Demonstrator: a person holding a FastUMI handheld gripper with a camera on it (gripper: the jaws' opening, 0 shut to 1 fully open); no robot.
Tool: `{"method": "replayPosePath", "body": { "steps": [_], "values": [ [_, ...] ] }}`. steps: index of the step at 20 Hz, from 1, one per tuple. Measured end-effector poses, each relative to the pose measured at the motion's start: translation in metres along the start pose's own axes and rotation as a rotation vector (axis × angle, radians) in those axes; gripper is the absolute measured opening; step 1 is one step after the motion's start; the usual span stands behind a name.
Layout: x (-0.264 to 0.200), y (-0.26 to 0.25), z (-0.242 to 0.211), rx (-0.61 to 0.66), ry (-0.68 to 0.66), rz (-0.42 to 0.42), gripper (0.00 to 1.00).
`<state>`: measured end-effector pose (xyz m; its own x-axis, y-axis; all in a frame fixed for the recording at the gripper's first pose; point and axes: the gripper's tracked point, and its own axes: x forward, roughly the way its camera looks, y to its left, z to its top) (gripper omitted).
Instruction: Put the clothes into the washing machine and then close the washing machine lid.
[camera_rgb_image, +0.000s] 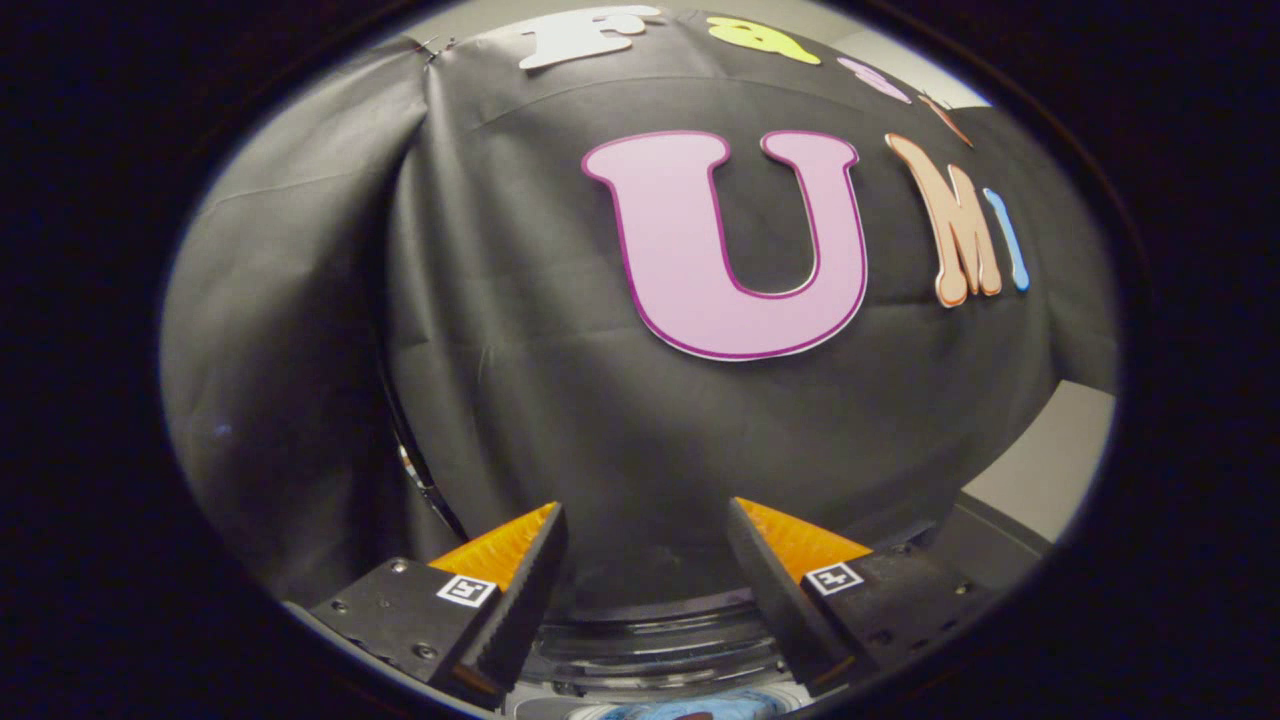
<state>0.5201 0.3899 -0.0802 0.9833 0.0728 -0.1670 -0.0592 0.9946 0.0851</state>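
Note:
My gripper (645, 510) is open, and nothing sits between its fingers. It points at the black cloth wall a short way ahead. Low between the fingers lies a dark, glossy round rim (650, 640), which looks like part of the washing machine. Just below that rim a bit of blue (690, 708) shows; I cannot tell whether it is clothing. A curved dark edge with a shiny strip (412, 470) rises beyond the left finger; it may be the raised lid.
The black cloth wall (560, 380) hangs close ahead, and a greyer fold (280, 330) hangs beside it to the left. Behind the right finger a grey machine surface (985, 540) shows, with pale wall (1050, 460) beyond it.

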Motion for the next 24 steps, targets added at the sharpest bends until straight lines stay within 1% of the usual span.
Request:
{"method": "replayPosePath", "body": {
  "steps": [2, 4, 6, 7, 8, 9, 11, 12, 13, 19, 22, 24],
  "values": [
    [0.007, 0.001, -0.008, -0.029, 0.000, -0.009, 0.96],
    [0.013, -0.002, -0.014, -0.025, 0.007, -0.002, 0.96],
    [0.017, -0.005, -0.025, -0.031, 0.055, -0.003, 0.96],
    [0.018, -0.003, -0.032, -0.054, 0.074, -0.005, 0.96],
    [0.018, -0.006, -0.035, -0.136, 0.043, -0.014, 0.96],
    [0.017, -0.010, -0.034, -0.171, 0.045, -0.007, 0.95],
    [0.013, -0.004, -0.033, -0.108, 0.042, -0.001, 0.95],
    [0.018, -0.005, -0.029, -0.136, 0.008, 0.014, 0.95],
    [0.014, -0.010, -0.030, -0.135, 0.030, 0.017, 0.94],
    [0.004, -0.011, -0.023, -0.134, -0.004, 0.018, 0.95],
    [-0.023, -0.008, -0.025, -0.133, -0.042, 0.030, 0.95],
    [-0.033, -0.009, -0.026, -0.133, -0.064, 0.034, 0.95]
  ]
}}
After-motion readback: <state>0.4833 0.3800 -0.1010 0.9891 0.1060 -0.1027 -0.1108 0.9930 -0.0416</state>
